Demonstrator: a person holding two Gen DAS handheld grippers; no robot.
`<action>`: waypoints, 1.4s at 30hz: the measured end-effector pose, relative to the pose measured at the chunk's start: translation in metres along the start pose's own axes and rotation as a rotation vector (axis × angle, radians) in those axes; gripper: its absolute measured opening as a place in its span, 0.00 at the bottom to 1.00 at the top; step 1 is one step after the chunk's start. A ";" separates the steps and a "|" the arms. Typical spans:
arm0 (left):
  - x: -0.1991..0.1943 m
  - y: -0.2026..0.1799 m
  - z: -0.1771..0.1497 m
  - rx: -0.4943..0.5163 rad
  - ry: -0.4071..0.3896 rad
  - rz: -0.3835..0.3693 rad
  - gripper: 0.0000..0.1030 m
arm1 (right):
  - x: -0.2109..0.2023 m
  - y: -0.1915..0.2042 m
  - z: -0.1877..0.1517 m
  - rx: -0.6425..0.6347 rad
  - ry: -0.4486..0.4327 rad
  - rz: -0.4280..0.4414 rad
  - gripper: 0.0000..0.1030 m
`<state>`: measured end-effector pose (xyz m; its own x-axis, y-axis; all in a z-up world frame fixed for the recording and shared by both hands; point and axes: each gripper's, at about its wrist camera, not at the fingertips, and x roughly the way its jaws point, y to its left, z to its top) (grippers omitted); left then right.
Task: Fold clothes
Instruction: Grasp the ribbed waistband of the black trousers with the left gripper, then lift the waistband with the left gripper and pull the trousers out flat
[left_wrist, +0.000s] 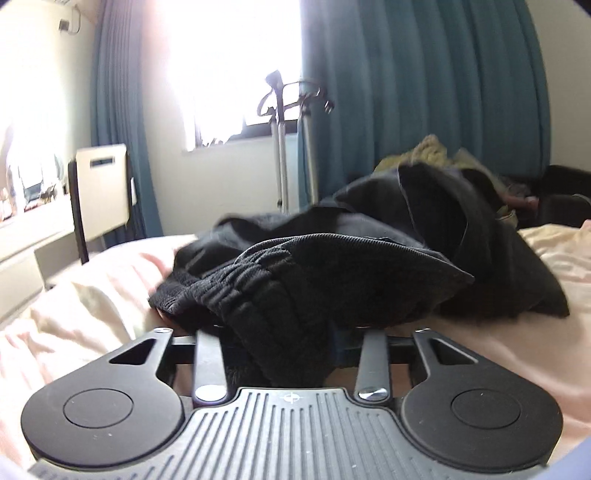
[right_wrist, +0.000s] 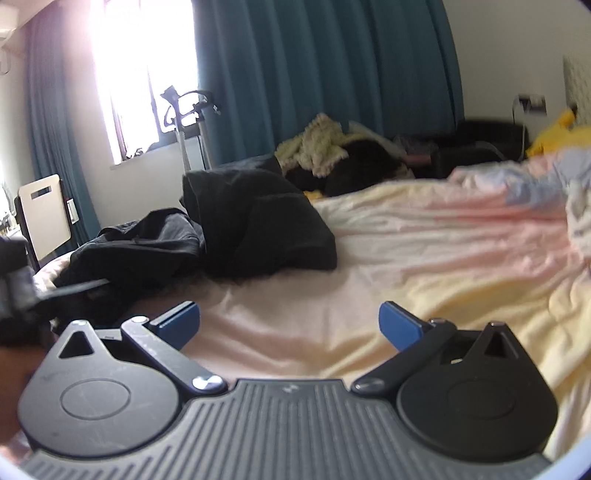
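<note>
We see teal curtains (right_wrist: 325, 74) along the far wall, a glaring window (left_wrist: 229, 66) at left, a white chair (left_wrist: 105, 192) near it.

1. Daylight pours through the window (left_wrist: 229, 62) at eleven o'clock, blown out to white glare.
2. Black clothing (left_wrist: 332, 266) loses detail in shadow.
3. Fisheye bending curves the curtains (right_wrist: 325, 66); corners vignette dark.
4. The bed (right_wrist: 461, 229) at three o'clock is blurred.
</note>
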<state>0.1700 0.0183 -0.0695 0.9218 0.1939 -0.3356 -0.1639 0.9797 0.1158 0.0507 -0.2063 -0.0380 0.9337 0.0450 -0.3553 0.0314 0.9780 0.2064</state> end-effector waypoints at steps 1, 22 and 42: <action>-0.005 0.005 0.004 0.000 -0.009 -0.003 0.34 | 0.001 0.002 -0.001 -0.011 -0.022 0.010 1.00; -0.110 0.200 0.095 -0.094 -0.123 0.080 0.12 | -0.023 0.013 -0.003 -0.139 -0.173 0.074 1.00; -0.081 0.296 0.001 -0.259 0.161 0.188 0.82 | -0.031 0.013 0.010 -0.062 -0.175 0.145 1.00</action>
<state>0.0473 0.2922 -0.0067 0.8033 0.3575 -0.4764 -0.4280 0.9027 -0.0443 0.0254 -0.1972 -0.0153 0.9744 0.1558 -0.1618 -0.1251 0.9747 0.1853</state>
